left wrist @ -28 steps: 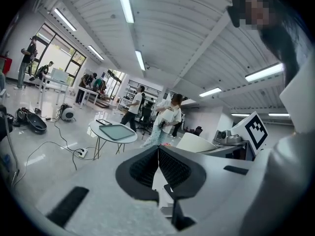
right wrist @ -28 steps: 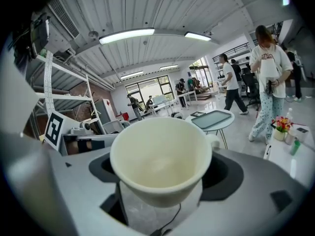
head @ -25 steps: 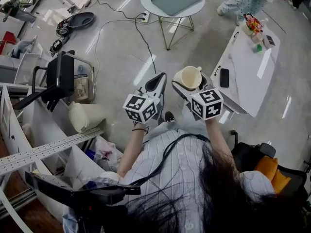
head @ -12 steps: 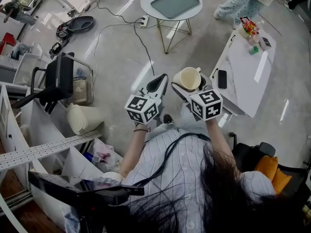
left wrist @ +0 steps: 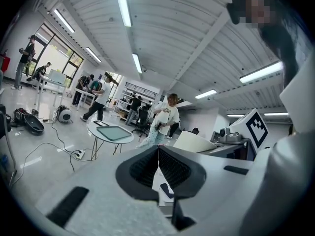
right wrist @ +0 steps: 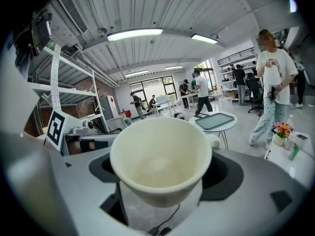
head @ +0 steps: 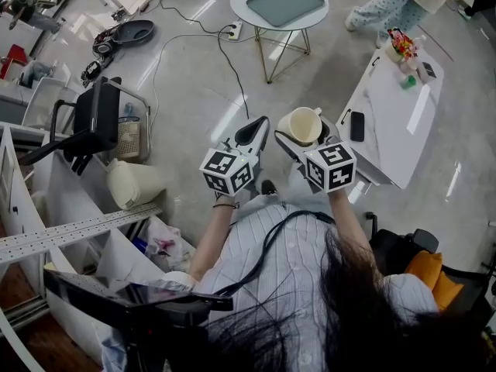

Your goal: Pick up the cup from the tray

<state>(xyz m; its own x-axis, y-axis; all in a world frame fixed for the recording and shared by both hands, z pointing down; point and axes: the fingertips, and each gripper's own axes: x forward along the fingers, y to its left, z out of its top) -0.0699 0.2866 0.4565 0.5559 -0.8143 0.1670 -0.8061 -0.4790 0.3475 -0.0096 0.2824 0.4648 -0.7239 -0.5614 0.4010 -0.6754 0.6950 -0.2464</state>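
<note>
A cream cup (head: pixel 301 124) with a side handle is held up in the air, its mouth facing up, and my right gripper (head: pixel 303 136) is shut on it. In the right gripper view the cup (right wrist: pixel 160 154) fills the middle, with the jaws of the right gripper (right wrist: pixel 164 177) pressed on its lower body. My left gripper (head: pixel 252 132) hangs beside it at the same height, shut with nothing in it; in the left gripper view the pads of the left gripper (left wrist: pixel 158 152) meet. The grey-green tray (head: pixel 285 3) lies on a round white table (head: pixel 239 6) far ahead, apart from both grippers.
A long white table (head: pixel 395 122) with a phone (head: pixel 357 125) and flowers (head: pixel 401 40) stands to the right. A person (head: pixel 384 2) stands beyond it. Metal shelving (head: pixel 70 239), a black chair (head: pixel 97 118) and floor cables (head: pixel 194 33) are to the left.
The view has shifted slightly. Both grippers and the cup stay in nearly the same place, with the cup still held.
</note>
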